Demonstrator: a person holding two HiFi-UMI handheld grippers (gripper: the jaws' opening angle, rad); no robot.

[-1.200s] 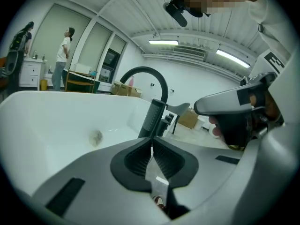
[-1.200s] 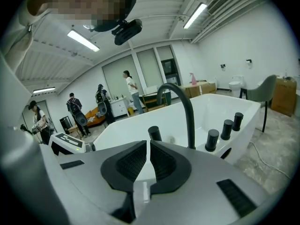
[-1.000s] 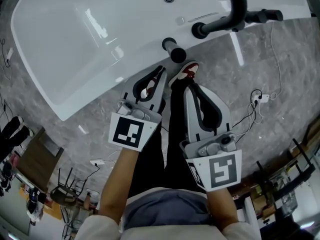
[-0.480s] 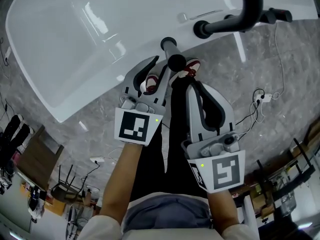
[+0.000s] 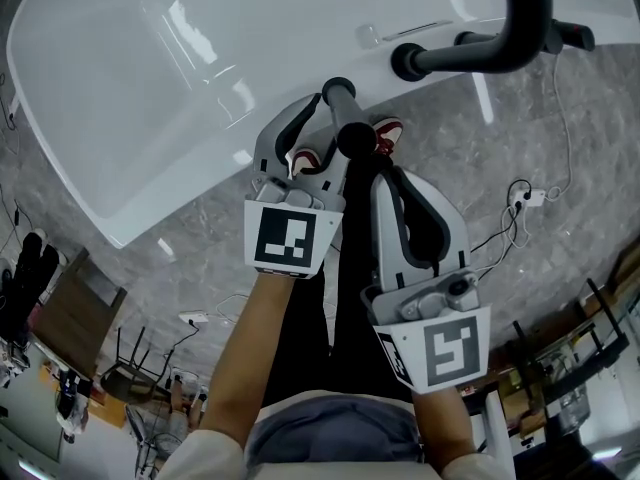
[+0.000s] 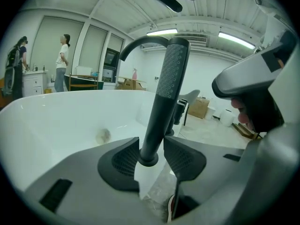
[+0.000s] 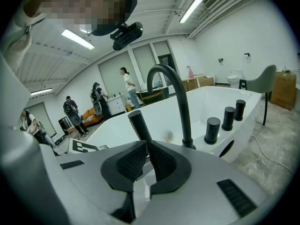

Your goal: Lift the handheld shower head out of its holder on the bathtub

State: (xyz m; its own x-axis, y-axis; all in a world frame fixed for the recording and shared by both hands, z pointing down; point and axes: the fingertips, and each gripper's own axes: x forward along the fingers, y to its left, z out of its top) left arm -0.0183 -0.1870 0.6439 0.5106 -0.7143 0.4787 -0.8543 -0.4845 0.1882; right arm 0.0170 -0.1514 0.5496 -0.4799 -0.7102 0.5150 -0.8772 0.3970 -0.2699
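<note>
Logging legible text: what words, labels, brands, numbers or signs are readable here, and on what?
No readable words, numbers or brands in any view.
Left hand-held gripper, jaws opening, shower head between them, marker cube: black-and-white square pattern, no letters.
Right hand-held gripper marker cube: same kind of pattern.
Cardboard box: print too small to read.

Black trousers [image 5: 310, 348], grey-blue top [image 5: 330, 433], pale sleeves [image 5: 210, 458], red-and-white shoes [image 5: 385, 130]. Left hand-held gripper [image 6: 152, 156], right hand-held gripper [image 7: 145, 153]: grey-bodied, with black-and-white marker cubes [image 5: 292, 238].

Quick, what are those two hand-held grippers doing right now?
Left hand-held gripper: jaws opening, shower head between them, not gripped.
Right hand-held gripper: closed, empty.
</note>
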